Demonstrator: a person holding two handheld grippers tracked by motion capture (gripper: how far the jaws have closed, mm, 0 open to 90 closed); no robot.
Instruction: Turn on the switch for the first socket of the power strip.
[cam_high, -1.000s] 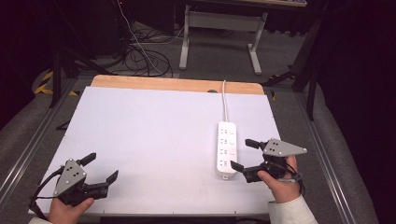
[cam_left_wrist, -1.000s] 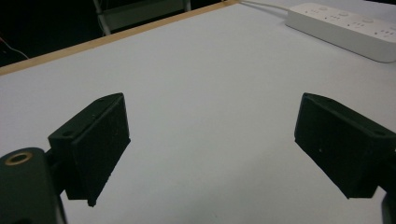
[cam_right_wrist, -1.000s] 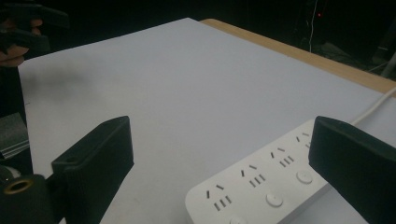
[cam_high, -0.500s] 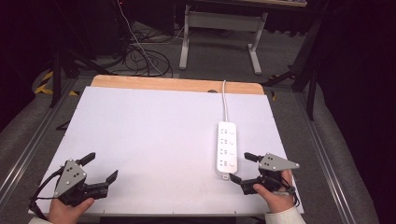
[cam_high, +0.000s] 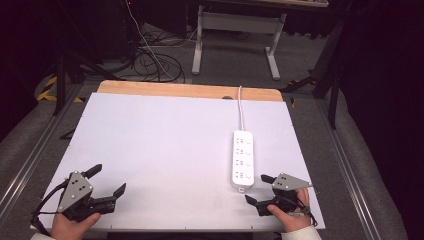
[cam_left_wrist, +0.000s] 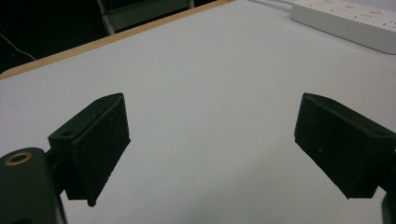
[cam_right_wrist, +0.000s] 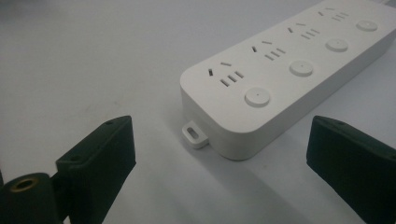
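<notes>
A white power strip (cam_high: 242, 159) lies lengthwise on the right half of the white table (cam_high: 165, 145), its cord running off the far edge. In the right gripper view the power strip (cam_right_wrist: 285, 70) shows several sockets with round buttons and a small tab at its near end. My right gripper (cam_high: 259, 189) sits just in front of that near end, open and holding nothing; the strip's end lies between and beyond the jaws (cam_right_wrist: 219, 154). At the front left corner my left gripper (cam_high: 106, 179) rests open over bare tabletop (cam_left_wrist: 210, 126), with the power strip (cam_left_wrist: 345, 21) far off.
A wooden strip (cam_high: 190, 91) borders the table's far edge. Behind it stand a desk frame (cam_high: 235, 35) and loose cables (cam_high: 150, 57) on the floor. Metal rails (cam_high: 350, 165) run along both sides of the table.
My right gripper has drawn back toward the front edge of the table, away from the power strip's near end, and lowered. The left gripper has stayed in place.
</notes>
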